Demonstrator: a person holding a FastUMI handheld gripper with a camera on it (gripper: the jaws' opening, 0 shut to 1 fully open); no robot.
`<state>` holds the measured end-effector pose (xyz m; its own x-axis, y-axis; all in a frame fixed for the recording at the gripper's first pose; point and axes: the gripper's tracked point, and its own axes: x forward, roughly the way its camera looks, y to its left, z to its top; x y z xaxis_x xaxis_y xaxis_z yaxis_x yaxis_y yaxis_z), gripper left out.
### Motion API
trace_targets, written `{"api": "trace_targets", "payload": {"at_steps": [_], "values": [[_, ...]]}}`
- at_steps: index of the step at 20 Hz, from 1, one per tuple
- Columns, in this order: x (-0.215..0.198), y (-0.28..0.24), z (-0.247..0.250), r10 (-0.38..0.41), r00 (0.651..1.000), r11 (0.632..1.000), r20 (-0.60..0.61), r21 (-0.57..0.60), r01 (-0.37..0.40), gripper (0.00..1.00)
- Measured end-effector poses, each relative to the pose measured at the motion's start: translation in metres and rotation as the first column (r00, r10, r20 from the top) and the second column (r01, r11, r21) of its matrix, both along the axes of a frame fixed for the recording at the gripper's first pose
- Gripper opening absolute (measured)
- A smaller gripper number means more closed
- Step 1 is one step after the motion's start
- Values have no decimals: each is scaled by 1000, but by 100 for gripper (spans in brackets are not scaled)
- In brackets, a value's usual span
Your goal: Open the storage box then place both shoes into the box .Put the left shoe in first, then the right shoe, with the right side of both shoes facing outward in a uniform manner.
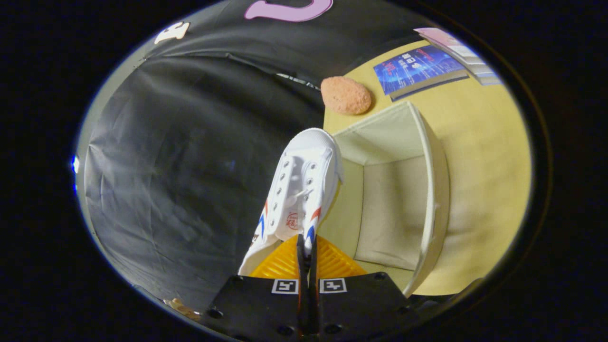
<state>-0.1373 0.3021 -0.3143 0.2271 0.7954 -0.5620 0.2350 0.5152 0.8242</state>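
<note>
- The hand-held gripper (307, 249) has its two fingers drawn together and clamped on the rim of the shoe's opening, near the heel; only a thin strip of shoe material separates them.
- The shoe (301, 190) is white with laces, eyelets, and red and blue stripes on both sides. It extends from the fingers with its toe pointing away, beyond them. Its yellow-orange insole (285, 263) is visible just ahead of the fingers.
- The shoe hangs beside the open box, at the desk edge, partly over the black cloth wall. Whether it touches the box cannot be told.
- The box (434, 190) is cream-coloured fabric, standing on the desk (484, 156) with its opening facing the camera. Its interior is visible, with nothing seen inside.
- A rough orange sponge-like lump (346, 95) lies on the desk beyond the box, near the desk edge.
- A blue book (418, 69) lies beyond the box, well apart from it. A stack of pale books (463, 50) sits just beside the blue book.
- The desk surface is yellow.
</note>
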Motion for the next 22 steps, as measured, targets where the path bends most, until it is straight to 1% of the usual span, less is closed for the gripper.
{"api": "trace_targets", "payload": {"at_steps": [2, 6, 12, 17, 20, 22], "values": [[-10, 7, -10, 13, 999, 1000, -30, -24, -14, 2], [-19, 8, -28, -2, 997, 998, -73, -63, -2, 2], [-10, 2, -44, -73, 985, 995, -156, -75, 62, 2], [-2, -2, -45, -116, 976, 991, -183, -93, 101, 2], [-5, -2, -52, -106, 976, 988, -188, -133, 82, 2], [-12, 1, -58, -81, 979, 982, -186, -184, 46, 2]]}}
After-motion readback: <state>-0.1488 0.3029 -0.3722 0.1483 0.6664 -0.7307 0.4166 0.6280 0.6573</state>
